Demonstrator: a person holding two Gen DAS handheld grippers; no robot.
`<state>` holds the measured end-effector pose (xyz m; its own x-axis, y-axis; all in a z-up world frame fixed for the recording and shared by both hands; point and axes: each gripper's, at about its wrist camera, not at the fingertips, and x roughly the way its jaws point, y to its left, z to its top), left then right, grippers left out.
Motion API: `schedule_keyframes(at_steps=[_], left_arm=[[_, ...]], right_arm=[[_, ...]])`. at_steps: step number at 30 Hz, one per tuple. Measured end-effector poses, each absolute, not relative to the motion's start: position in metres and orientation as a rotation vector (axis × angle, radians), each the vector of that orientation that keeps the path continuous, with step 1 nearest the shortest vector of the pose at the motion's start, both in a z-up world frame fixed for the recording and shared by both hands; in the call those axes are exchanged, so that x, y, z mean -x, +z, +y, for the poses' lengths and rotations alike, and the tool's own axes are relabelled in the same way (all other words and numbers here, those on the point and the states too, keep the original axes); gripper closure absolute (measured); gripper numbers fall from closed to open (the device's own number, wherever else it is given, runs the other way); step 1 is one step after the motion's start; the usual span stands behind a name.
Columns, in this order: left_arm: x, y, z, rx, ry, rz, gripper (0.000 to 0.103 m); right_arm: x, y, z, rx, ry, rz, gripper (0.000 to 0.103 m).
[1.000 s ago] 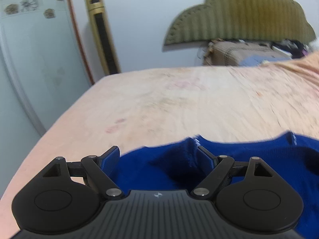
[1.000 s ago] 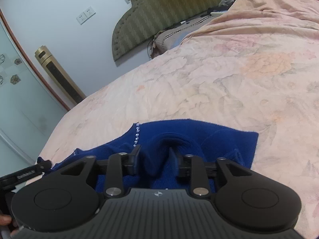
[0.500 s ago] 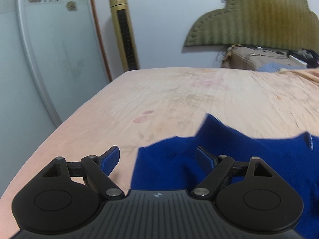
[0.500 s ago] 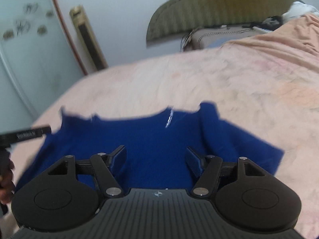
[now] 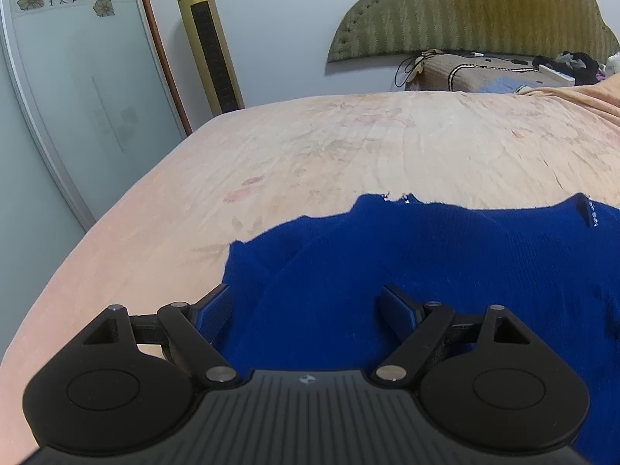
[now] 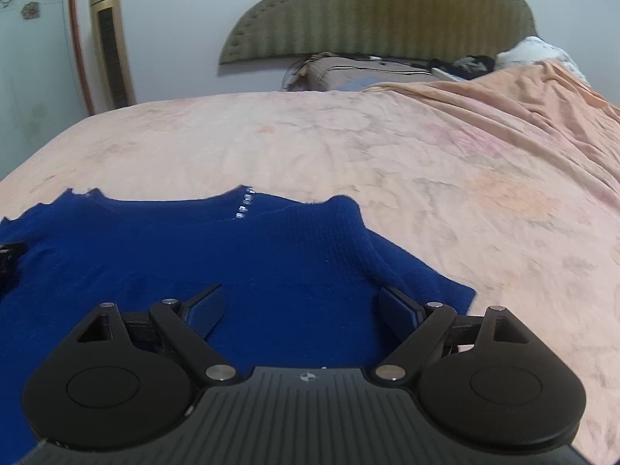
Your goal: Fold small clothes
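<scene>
A small blue knit sweater (image 5: 426, 271) lies spread flat on the pink bed, with a short row of clear beads (image 6: 244, 205) at its neckline. My left gripper (image 5: 306, 302) is open and empty above the sweater's left part, near its left sleeve edge. My right gripper (image 6: 300, 306) is open and empty above the sweater's right part (image 6: 232, 263), close to the right sleeve (image 6: 410, 271). The tip of the left gripper (image 6: 9, 255) shows at the left edge of the right wrist view.
The pink floral bedsheet (image 5: 348, 147) stretches ahead of the sweater. A rumpled orange blanket (image 6: 523, 93) lies at the far right. A green headboard (image 6: 379, 7), pillows, a gold tower fan (image 5: 209, 38) and a glass wardrobe door (image 5: 77, 97) stand beyond.
Both grippers have let go of the sweater and opened wide. The sweater, bunched a second ago, now lies flat and spread. Both grippers have pulled back slightly.
</scene>
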<state>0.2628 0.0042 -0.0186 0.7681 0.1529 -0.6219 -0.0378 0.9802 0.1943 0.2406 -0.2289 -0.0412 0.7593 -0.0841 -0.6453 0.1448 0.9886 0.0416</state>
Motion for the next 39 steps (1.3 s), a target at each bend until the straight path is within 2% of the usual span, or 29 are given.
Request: schedule_keyframes(at_steps=[6, 18, 28, 33, 35, 39], left_arm=[[-0.256, -0.021, 0.011, -0.146, 0.094, 0.699, 0.020], [-0.231, -0.029, 0.025, -0.075, 0.062, 0.701, 0.019], [-0.198, -0.042, 0.028, -0.076, 0.032, 0.603, 0.019], [-0.203, -0.043, 0.042, 0.022, 0.020, 0.627, 0.011], [-0.206, -0.045, 0.050, 0.078, 0.026, 0.652, 0.003], [-0.207, -0.046, 0.052, 0.102, 0.017, 0.654, 0.000]], right_arm=[[-0.221, -0.031, -0.213, -0.057, -0.109, 0.642, 0.004], [-0.210, -0.053, -0.197, -0.031, -0.106, 0.664, 0.000], [-0.204, -0.058, -0.191, 0.002, -0.134, 0.617, 0.000], [-0.203, -0.058, -0.191, -0.005, -0.130, 0.617, 0.000], [-0.204, -0.058, -0.191, -0.009, -0.127, 0.618, 0.000], [-0.204, -0.058, -0.192, -0.014, -0.125, 0.620, 0.000]])
